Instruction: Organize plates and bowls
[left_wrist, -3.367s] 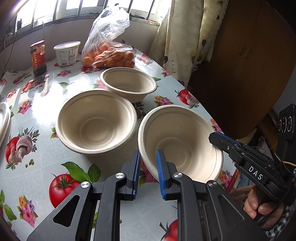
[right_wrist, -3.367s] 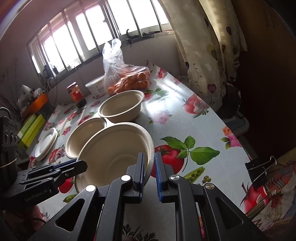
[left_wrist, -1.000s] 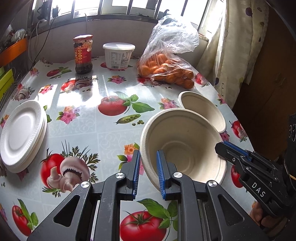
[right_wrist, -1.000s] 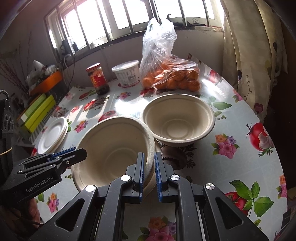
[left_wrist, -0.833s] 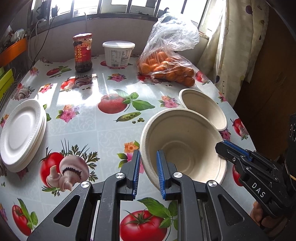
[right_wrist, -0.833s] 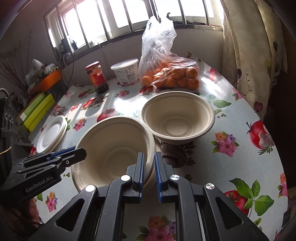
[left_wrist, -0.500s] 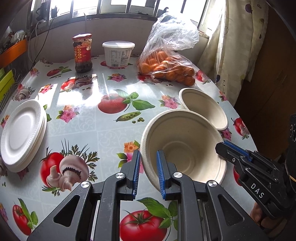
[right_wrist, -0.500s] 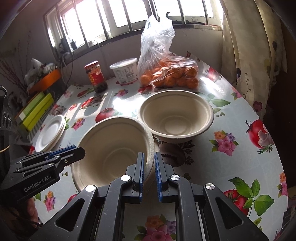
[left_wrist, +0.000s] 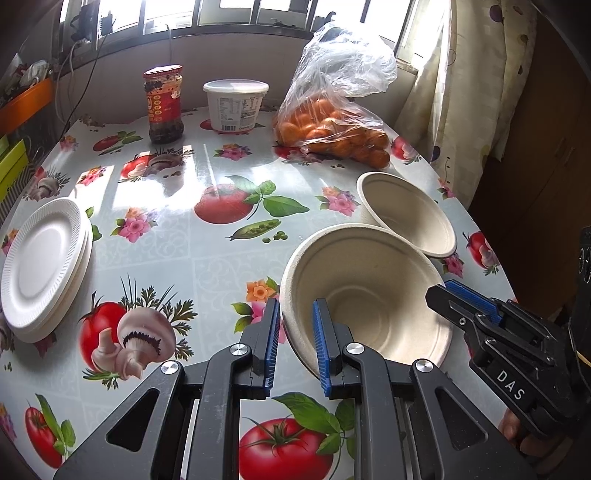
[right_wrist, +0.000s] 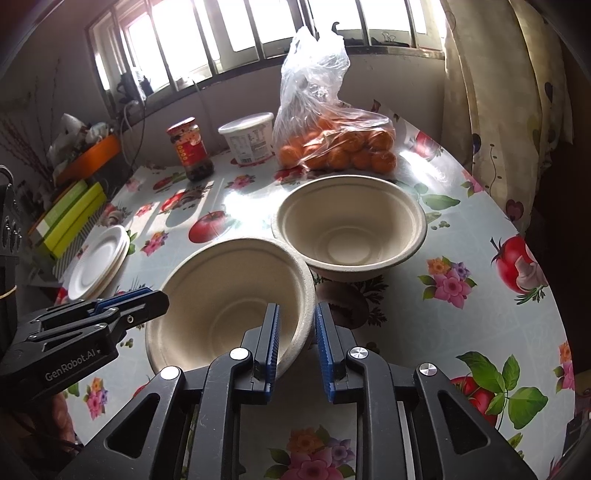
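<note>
A beige paper bowl (left_wrist: 369, 295) sits low on the tablecloth, apparently nested in another of the same kind. My left gripper (left_wrist: 294, 343) is shut on its near-left rim and also shows in the right wrist view (right_wrist: 129, 306). My right gripper (right_wrist: 296, 339) straddles the opposite rim (right_wrist: 306, 295). Its jaws are opening, with the rim between the pads and no longer pressed. A second beige bowl (right_wrist: 347, 225) stands just beyond, touching the first. A stack of white plates (left_wrist: 40, 258) lies at the table's left edge.
At the back of the table are a bag of oranges (left_wrist: 332, 125), a white tub (left_wrist: 235, 103) and a red-lidded jar (left_wrist: 163, 103). Green boxes (right_wrist: 70, 218) lie left of the table. The round table edge (left_wrist: 491, 258) and a curtain (left_wrist: 461, 92) run along the right.
Since the earliest frames the gripped bowl has travelled with both grippers, and three separate bowls have become two spots. In the last half second the right jaws spread off the rim.
</note>
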